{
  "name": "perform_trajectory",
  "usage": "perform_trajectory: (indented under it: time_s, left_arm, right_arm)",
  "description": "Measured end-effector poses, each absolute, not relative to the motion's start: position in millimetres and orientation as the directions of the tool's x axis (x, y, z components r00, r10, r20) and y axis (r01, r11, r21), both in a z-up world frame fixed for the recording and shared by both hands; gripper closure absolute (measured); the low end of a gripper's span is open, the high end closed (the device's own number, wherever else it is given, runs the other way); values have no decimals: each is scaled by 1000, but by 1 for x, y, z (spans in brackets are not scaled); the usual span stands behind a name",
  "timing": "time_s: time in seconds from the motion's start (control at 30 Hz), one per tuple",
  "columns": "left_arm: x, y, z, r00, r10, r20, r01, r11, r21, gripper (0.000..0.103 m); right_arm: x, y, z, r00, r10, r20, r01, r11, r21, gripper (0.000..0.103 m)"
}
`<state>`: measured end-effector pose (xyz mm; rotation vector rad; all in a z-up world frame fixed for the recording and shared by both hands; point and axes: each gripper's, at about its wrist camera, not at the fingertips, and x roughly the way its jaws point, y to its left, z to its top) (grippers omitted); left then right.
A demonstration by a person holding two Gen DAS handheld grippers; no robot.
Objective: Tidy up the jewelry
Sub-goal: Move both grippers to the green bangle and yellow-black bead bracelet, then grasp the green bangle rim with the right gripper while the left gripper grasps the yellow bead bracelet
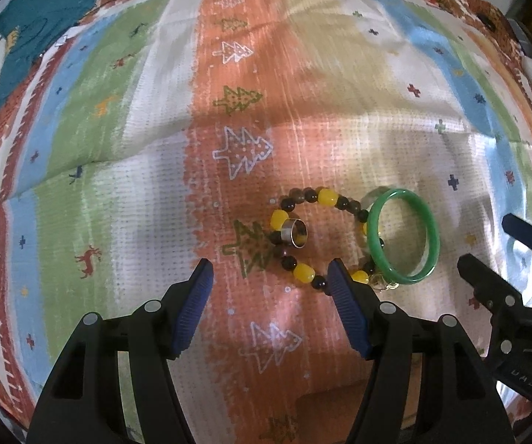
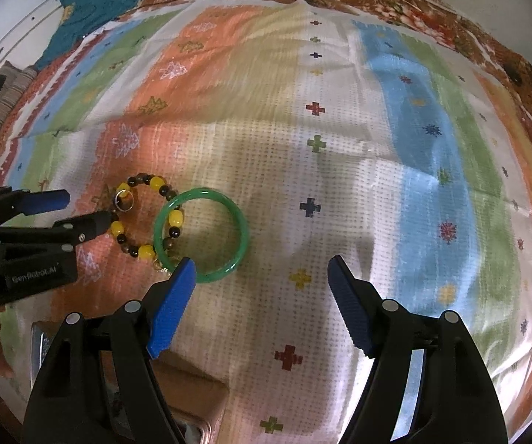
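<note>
two grippers hang over a striped, waffle-textured cloth (image 1: pixel 125 192), the left gripper (image 1: pixel 269 272) and the right gripper (image 2: pixel 262 270) both spread wide with ribbed blue pads and nothing between them. just beyond the left gripper's right fingertip lies a beaded bracelet (image 1: pixel 327 197) of round dark beads and glossy yellow ones, a small metal ring (image 1: pixel 295 234) resting inside its loop against the left side. a smooth green bangle (image 1: pixel 404 235) overlaps the bracelet's right edge, and a teal fabric (image 1: pixel 44 26) sits crumpled at the far left corner.
</note>
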<state>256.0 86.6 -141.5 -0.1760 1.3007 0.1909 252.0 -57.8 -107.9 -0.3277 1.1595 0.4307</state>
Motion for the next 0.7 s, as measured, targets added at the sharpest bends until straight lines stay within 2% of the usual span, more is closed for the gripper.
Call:
perform_trajectory:
  time_s: [0.5, 0.57, 0.6, 0.63, 0.7]
  left_arm:
    - [269, 84, -160, 223, 24, -974, -212, 977, -24, 43]
    - [271, 83, -163, 210, 14, -978, -203, 979, -29, 44]
    - [271, 81, -166, 205, 22, -978, -192, 981, -19, 44]
    - [272, 81, -168, 203, 25, -979, -188, 982, -14, 44]
    - [272, 81, -170, 202, 33, -979, -187, 982, -6, 46]
  right_arm:
    - [269, -51, -133, 307, 117, -944, -502, 863, -56, 30]
    - [268, -49, -136, 298, 116, -947, -514, 856, -57, 39]
    - [269, -49, -138, 292, 114, -950, -514, 856, -55, 53]
    - [270, -48, -140, 286, 110, -952, -513, 857, -55, 57]
    - [269, -46, -144, 277, 103, -956, -522, 851, -60, 57]
